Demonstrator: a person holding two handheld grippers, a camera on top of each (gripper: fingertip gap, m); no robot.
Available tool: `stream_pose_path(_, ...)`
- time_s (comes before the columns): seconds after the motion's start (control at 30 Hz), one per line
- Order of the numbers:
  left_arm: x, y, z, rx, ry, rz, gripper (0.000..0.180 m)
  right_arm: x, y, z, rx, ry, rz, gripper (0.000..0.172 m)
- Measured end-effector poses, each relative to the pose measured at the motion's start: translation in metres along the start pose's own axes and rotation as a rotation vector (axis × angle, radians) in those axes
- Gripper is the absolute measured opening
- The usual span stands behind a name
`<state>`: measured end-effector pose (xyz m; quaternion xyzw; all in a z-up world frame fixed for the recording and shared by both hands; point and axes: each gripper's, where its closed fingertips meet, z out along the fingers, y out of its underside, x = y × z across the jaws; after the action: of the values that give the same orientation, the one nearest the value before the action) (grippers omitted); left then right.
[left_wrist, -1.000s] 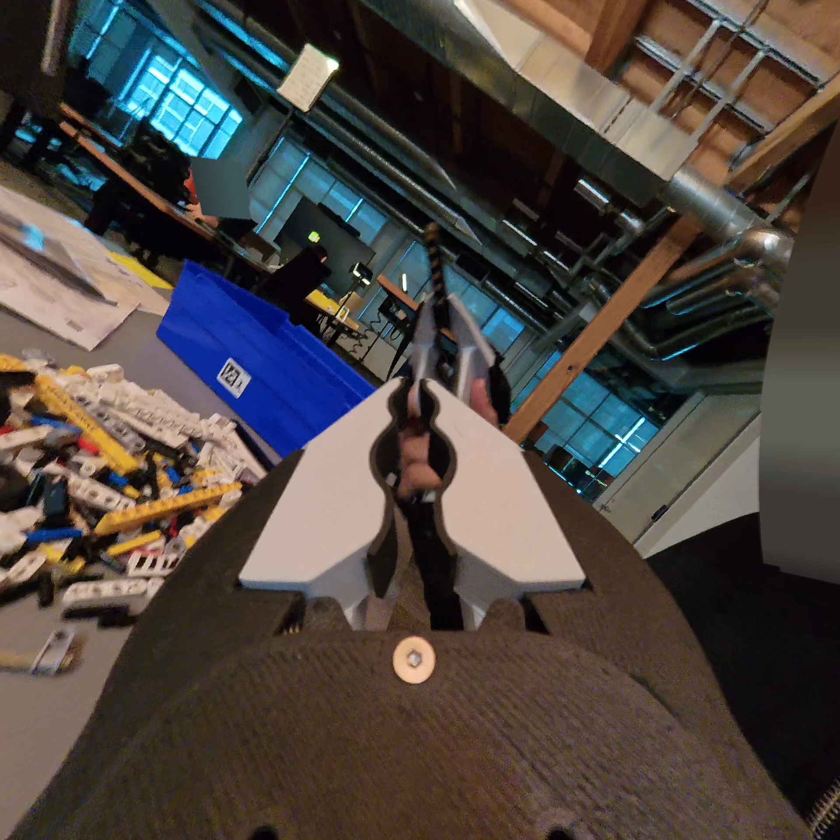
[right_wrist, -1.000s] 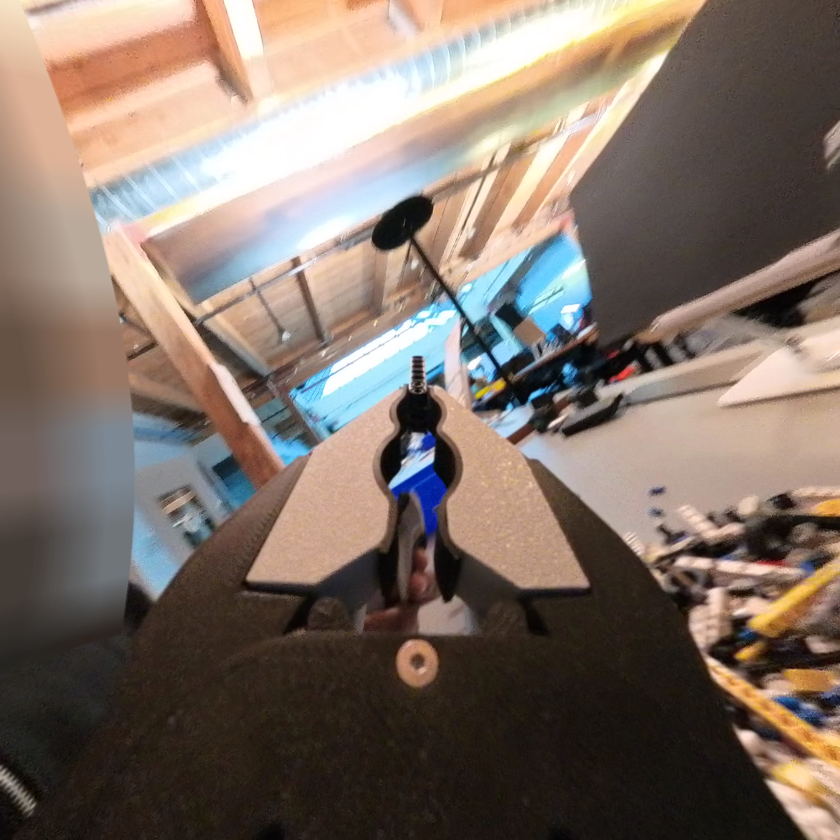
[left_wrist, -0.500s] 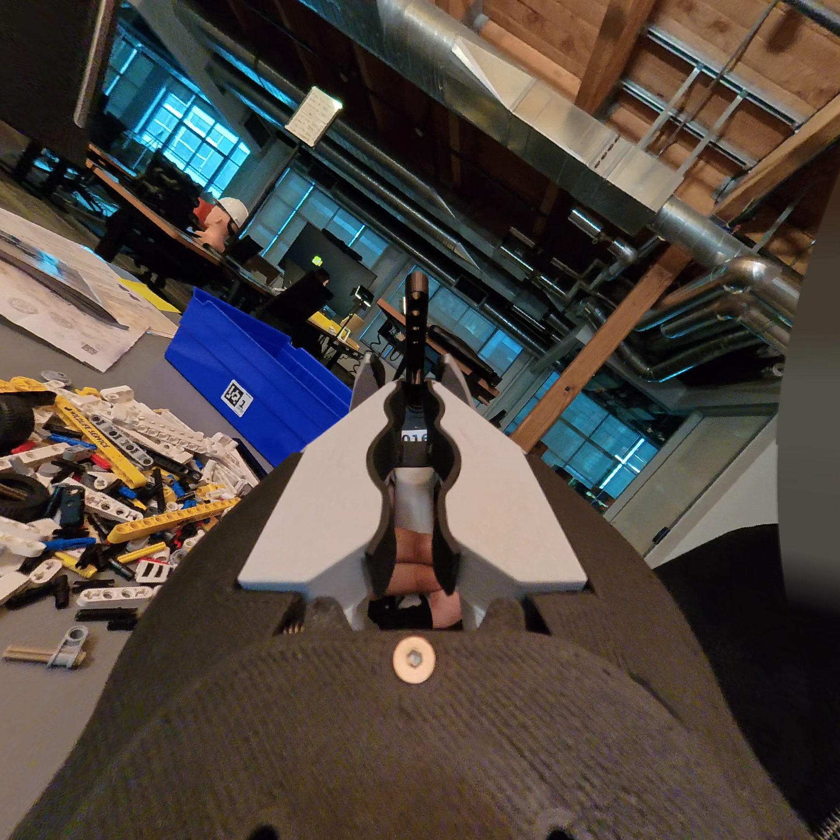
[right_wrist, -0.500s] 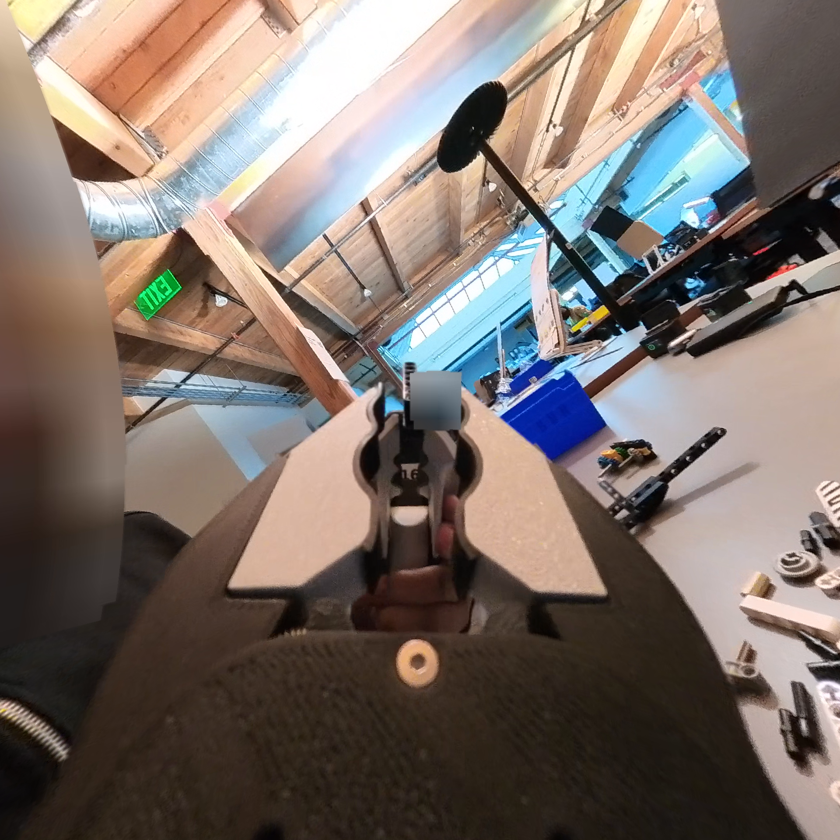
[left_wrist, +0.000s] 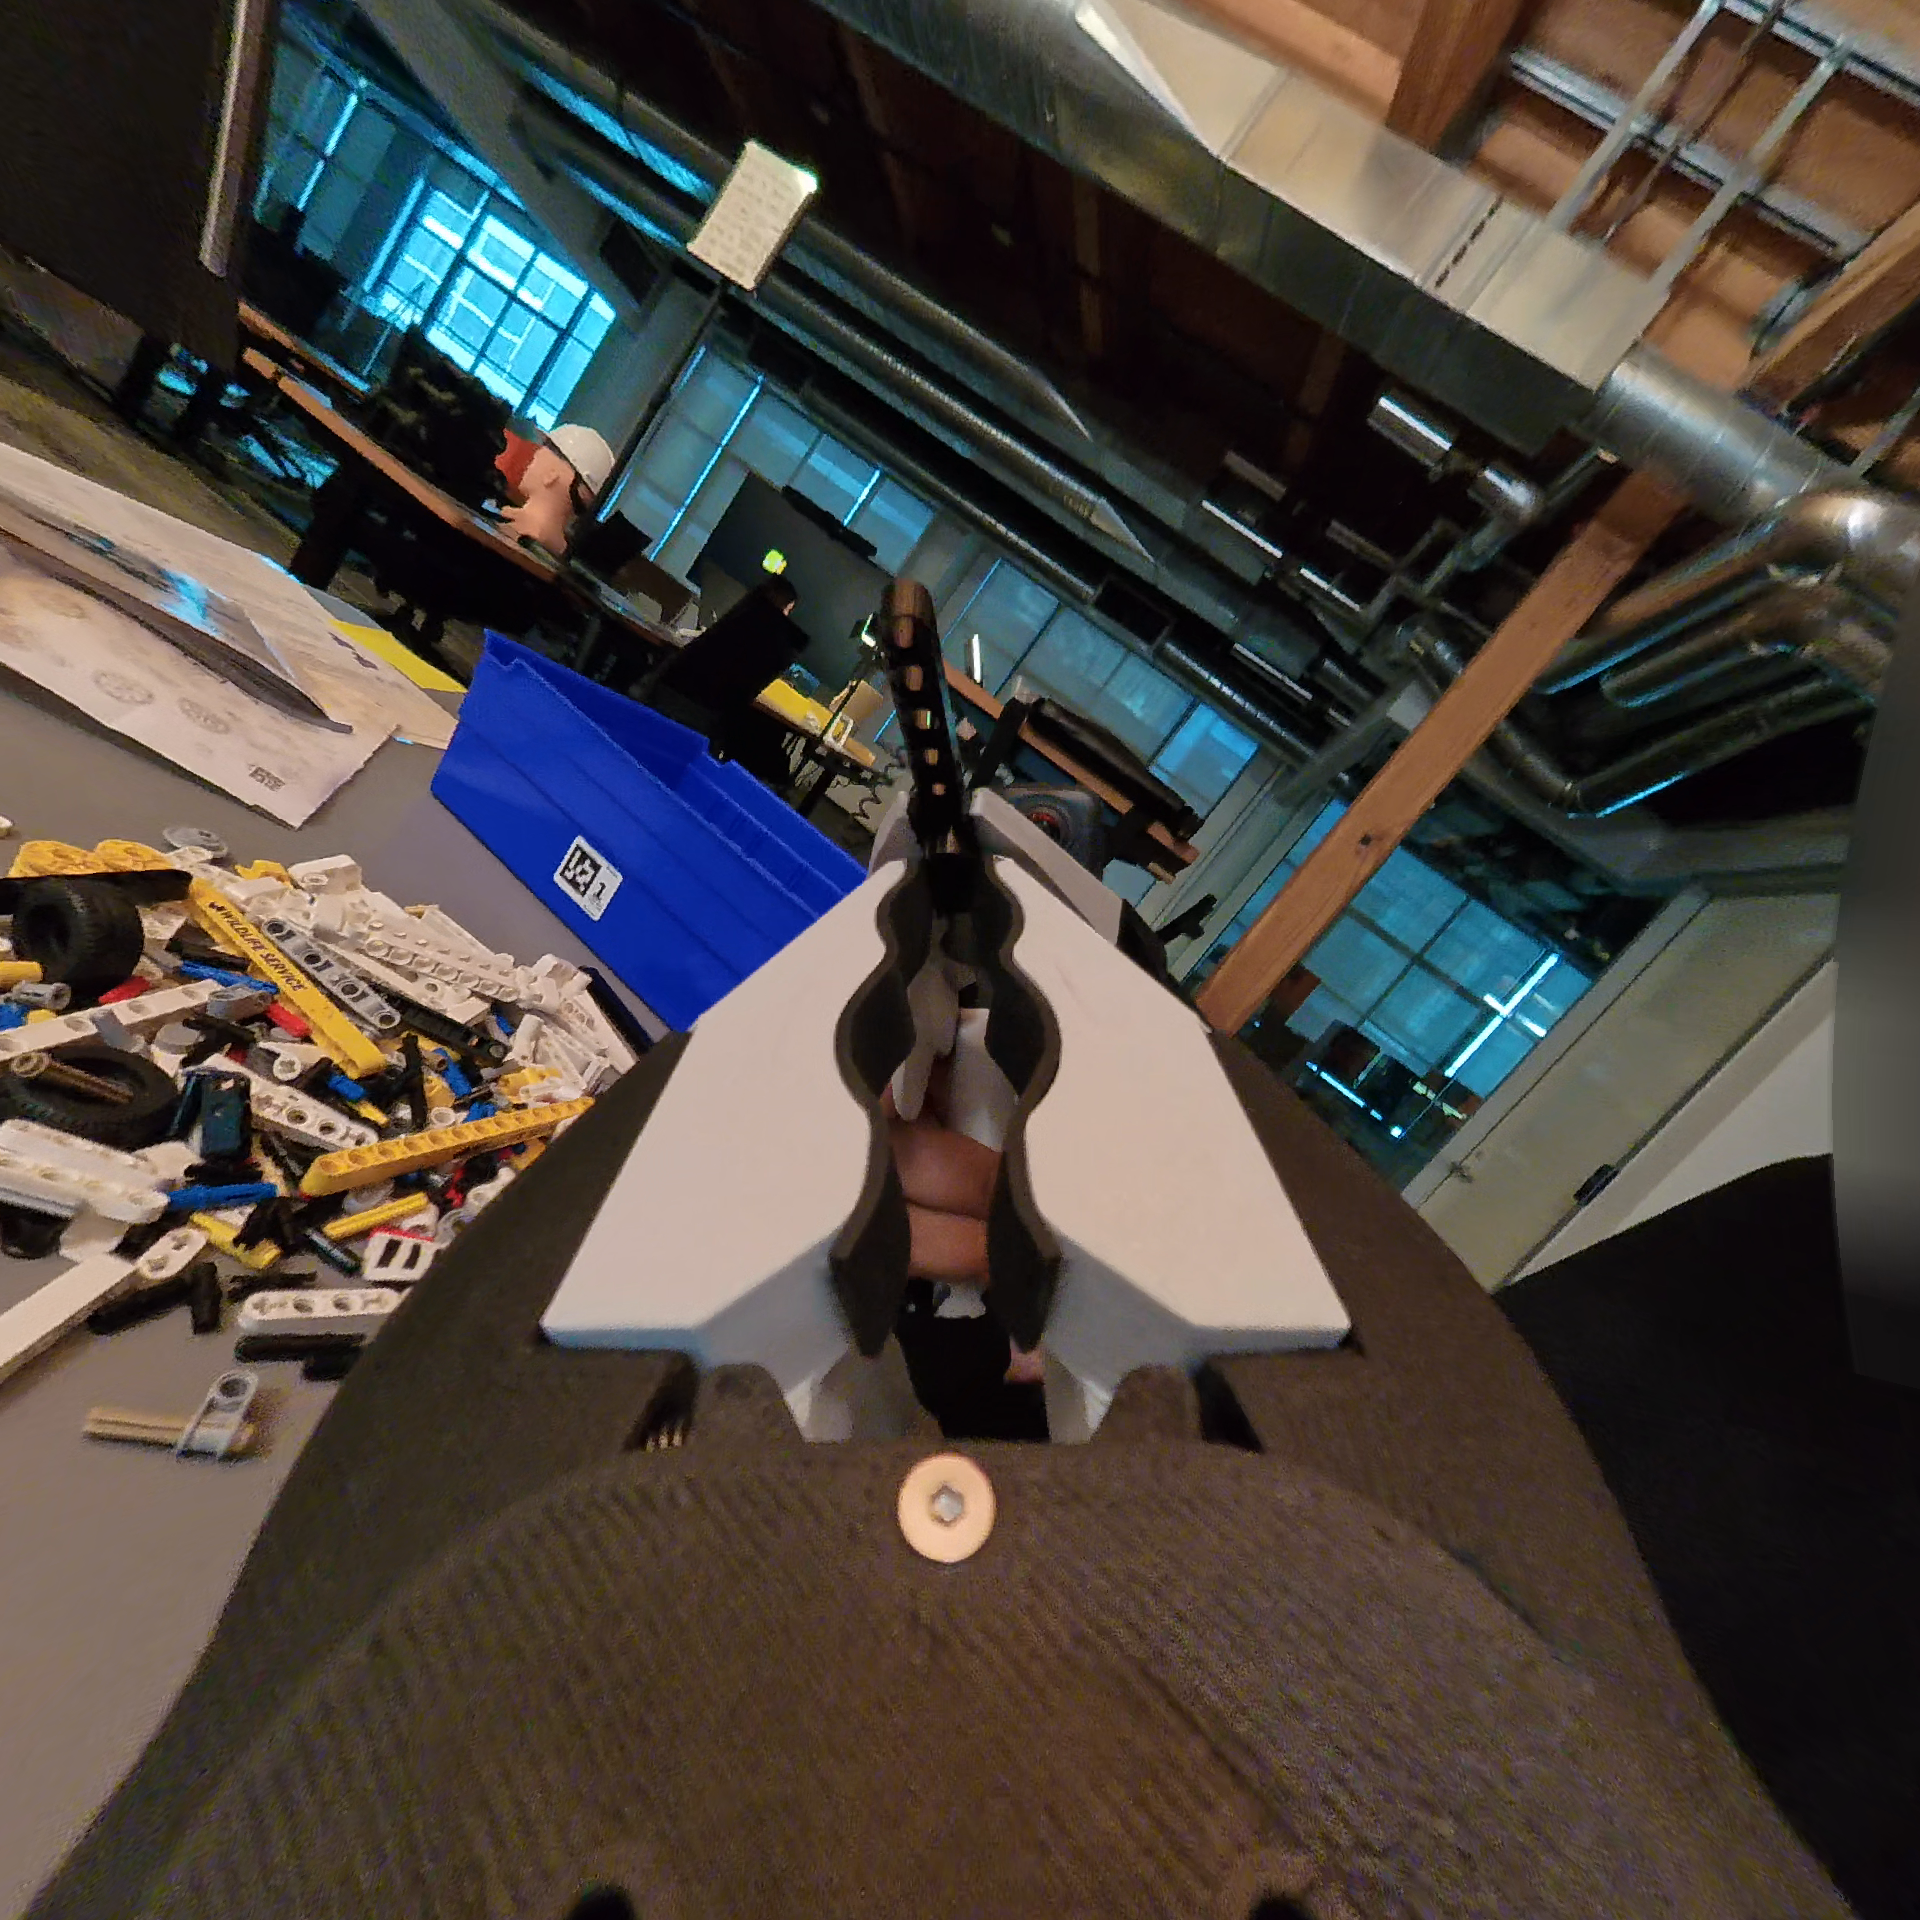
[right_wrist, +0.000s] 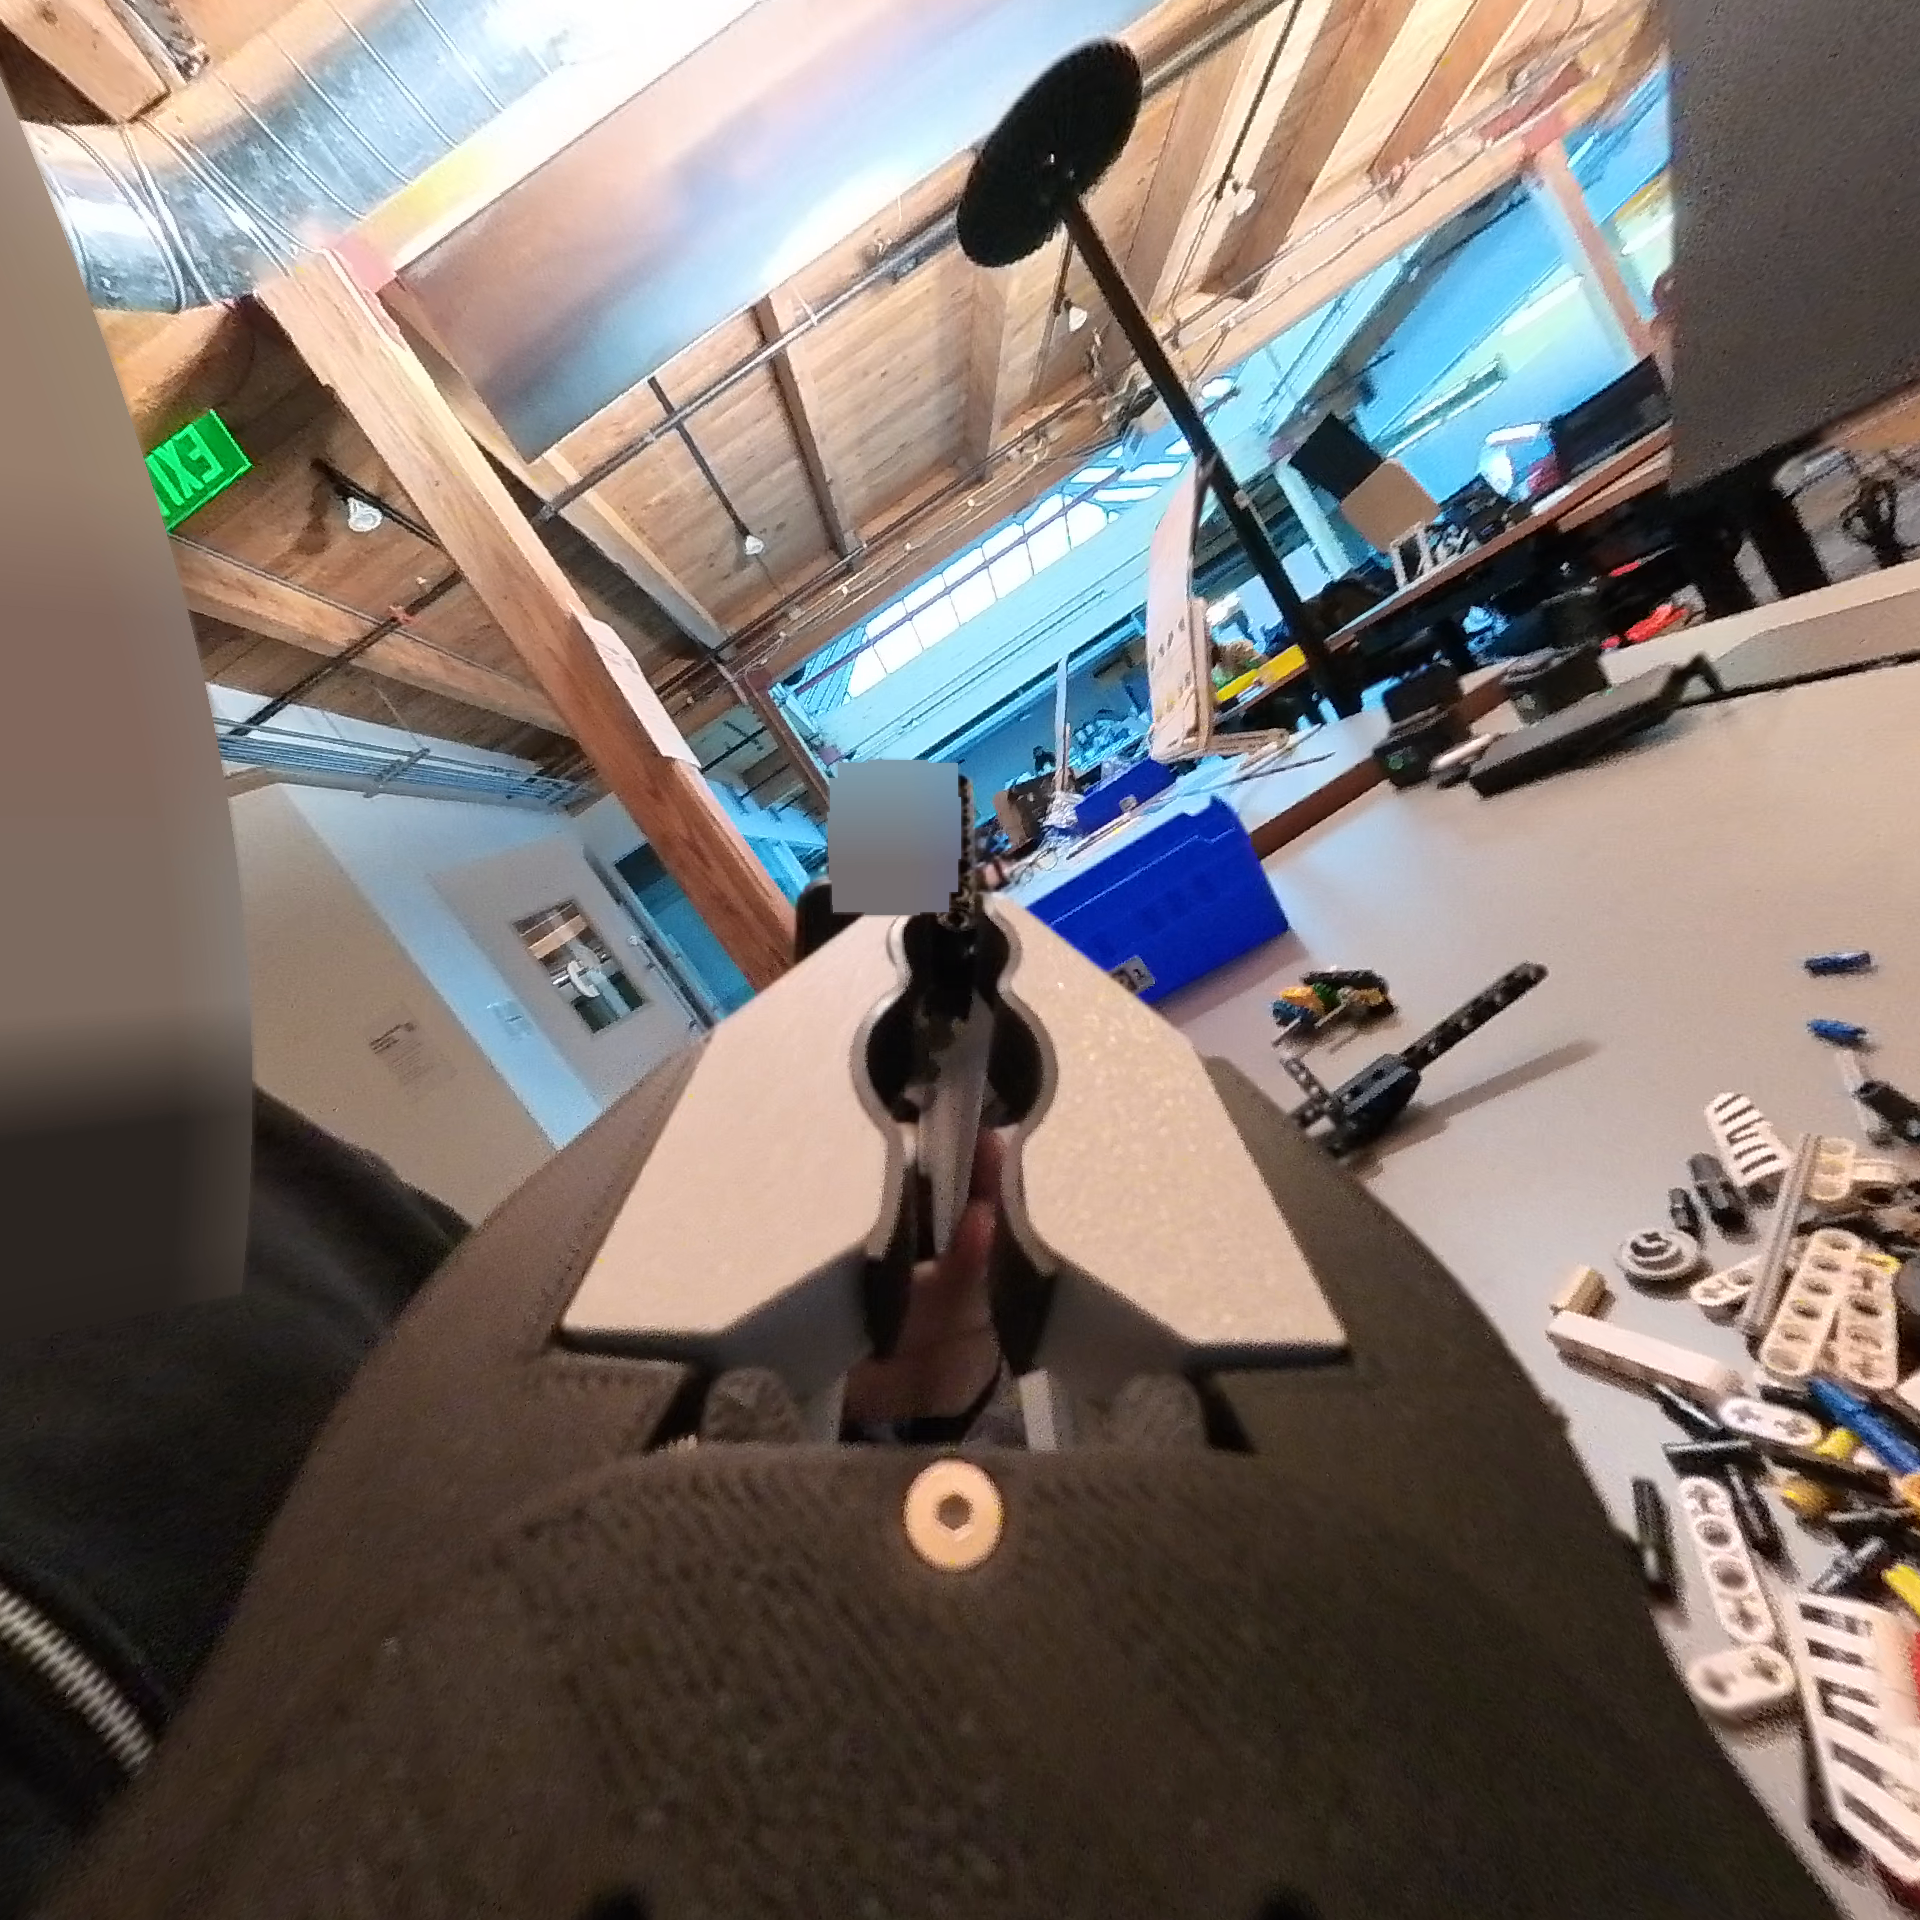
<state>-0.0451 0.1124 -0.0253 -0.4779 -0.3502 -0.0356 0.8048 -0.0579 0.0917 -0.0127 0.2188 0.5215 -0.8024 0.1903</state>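
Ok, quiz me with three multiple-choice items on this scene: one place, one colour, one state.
1. The blue bin sits: A) beyond the brick pile B) on the floor C) atop the bricks.
2. The beam in the left hand-held gripper is: A) yellow B) black C) white.
3. That hand-held gripper is: A) wide open B) shut on the beam C) out of view.
A: it stands on the table past the pile. B: a dark, holed strip. B: its fingers close around the beam's base.

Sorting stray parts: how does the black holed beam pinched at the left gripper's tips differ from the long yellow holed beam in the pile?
The black holed beam stands upright in the air, clamped by the left gripper; the long yellow holed beam lies flat among loose pieces on the grey table. Colours differ. Both have a row of holes.
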Motion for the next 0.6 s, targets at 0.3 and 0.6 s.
stream_pose_path(0.3,0.015,-0.003,-0.004,0.023,0.083,-0.085,0.007,-0.01,-0.052,-0.026,0.325,-0.018,0.058,0.004)
stream_pose_path(0.6,-0.012,-0.016,-0.032,0.094,0.008,-0.113,0.008,0.016,-0.039,-0.045,-0.051,0.213,-0.166,0.004)
